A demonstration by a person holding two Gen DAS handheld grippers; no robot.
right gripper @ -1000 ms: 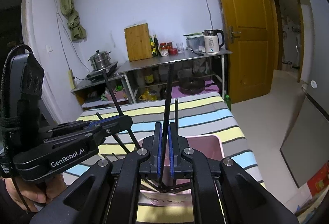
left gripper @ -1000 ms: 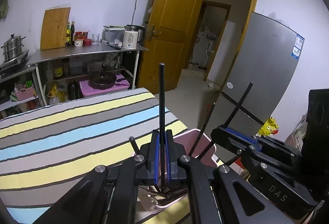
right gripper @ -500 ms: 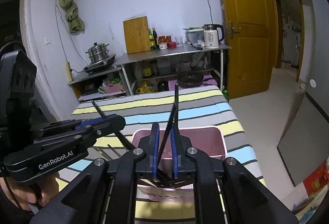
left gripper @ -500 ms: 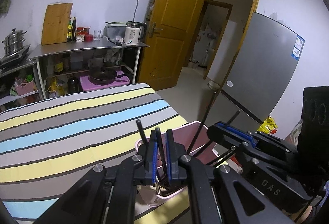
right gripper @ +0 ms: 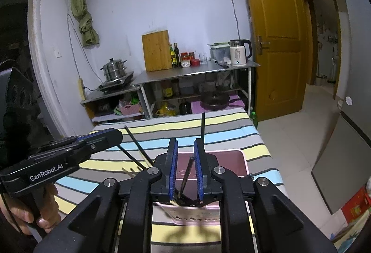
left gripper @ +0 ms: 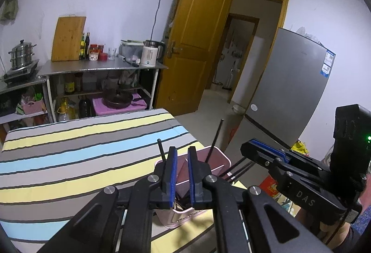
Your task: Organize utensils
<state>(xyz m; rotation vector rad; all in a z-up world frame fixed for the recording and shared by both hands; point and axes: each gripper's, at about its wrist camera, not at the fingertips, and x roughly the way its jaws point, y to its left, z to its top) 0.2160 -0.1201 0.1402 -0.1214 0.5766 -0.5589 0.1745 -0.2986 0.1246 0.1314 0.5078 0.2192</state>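
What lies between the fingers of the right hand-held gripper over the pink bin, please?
In the right wrist view, a black chopstick leaning in the pink bin stands between the right hand-held gripper's opening jaws.

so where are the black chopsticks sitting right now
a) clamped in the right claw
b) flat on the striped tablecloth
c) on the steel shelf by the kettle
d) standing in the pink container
d: the black chopsticks lean upright inside the pink container on the striped table, loose between the pads of the opening right claw, which do not press on them.
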